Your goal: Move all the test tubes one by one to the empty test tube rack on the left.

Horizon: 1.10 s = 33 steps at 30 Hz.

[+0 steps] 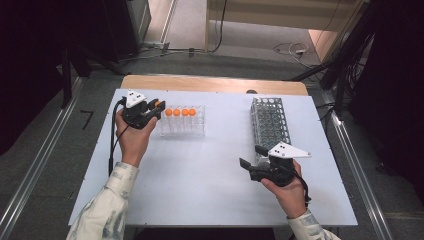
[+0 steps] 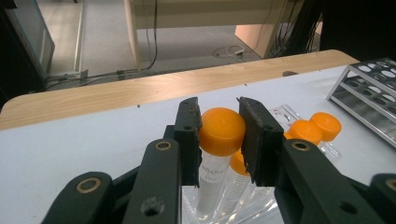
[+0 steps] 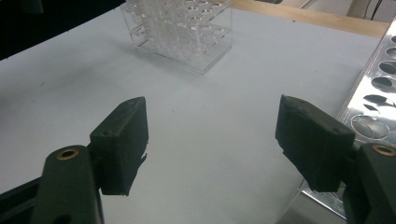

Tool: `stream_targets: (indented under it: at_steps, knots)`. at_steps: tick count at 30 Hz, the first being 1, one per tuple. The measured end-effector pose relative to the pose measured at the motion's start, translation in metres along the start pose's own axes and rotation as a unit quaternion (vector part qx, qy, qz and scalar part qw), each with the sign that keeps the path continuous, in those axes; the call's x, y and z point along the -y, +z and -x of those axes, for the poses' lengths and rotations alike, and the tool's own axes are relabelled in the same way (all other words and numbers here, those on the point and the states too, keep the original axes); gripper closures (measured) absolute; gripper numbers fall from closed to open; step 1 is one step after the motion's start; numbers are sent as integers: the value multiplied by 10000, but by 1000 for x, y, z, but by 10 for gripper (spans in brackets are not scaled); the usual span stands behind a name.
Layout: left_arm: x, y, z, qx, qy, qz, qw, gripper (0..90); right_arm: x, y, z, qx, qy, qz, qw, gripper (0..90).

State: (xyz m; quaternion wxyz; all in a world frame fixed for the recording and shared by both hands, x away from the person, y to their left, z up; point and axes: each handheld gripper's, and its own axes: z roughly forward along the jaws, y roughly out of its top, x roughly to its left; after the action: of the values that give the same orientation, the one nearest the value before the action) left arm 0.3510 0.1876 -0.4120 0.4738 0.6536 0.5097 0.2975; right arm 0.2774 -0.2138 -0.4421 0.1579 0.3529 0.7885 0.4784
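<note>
My left tongs (image 2: 219, 135) were clamped on the orange cap of a tube (image 2: 221, 131), one jaw pressed to each side of it. The tube stood upright in the clear rack (image 1: 183, 121), at the rack's end nearest those tongs, and its body ran down between the jaws. Past the right jaw sat more orange caps (image 2: 314, 128) in the same rack. Ahead of the jaws lay a strip of bare mat, then the wooden table edge (image 2: 140, 91). To the right, well apart, was a corner of the metal rack (image 2: 369, 91).

My right tongs (image 3: 212, 149) were spread wide and gripped nothing; only white mat (image 3: 205, 121) lay between the jaws. The metal rack (image 3: 373, 102) sat just beside the right jaw, its holes empty. The clear rack (image 3: 187, 32) stood far ahead and to the left, with open mat all the way to it.
</note>
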Motion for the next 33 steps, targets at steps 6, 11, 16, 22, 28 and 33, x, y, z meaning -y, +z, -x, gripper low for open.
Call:
stream_targets:
  at_steps: [6, 11, 16, 22, 28, 33]
  knots:
    - [1, 1, 1, 27, -5, -8, 10000, 692, 1, 1, -1, -4, 3, -23, 10000, 243]
    - [2, 2, 1, 31, -8, -17, 10000, 690, 1, 1, 0, 2, -1, -20, 10000, 243]
    - [2, 2, 2, 90, -60, -18, 9999, 670, 1, 2, 0, 4, -1, -26, 10000, 243]
    - [2, 1, 2, 77, -62, -18, 9999, 639, 1, 2, 0, 6, 0, -26, 10000, 243]
    - [1, -1, 1, 65, -87, 7, 9999, 616, 1, 2, 0, 10, 7, -32, 10000, 243]
    - [1, -4, 2, 178, -221, 100, 9995, 549, 1, 2, 0, 14, -2, -28, 10000, 243]
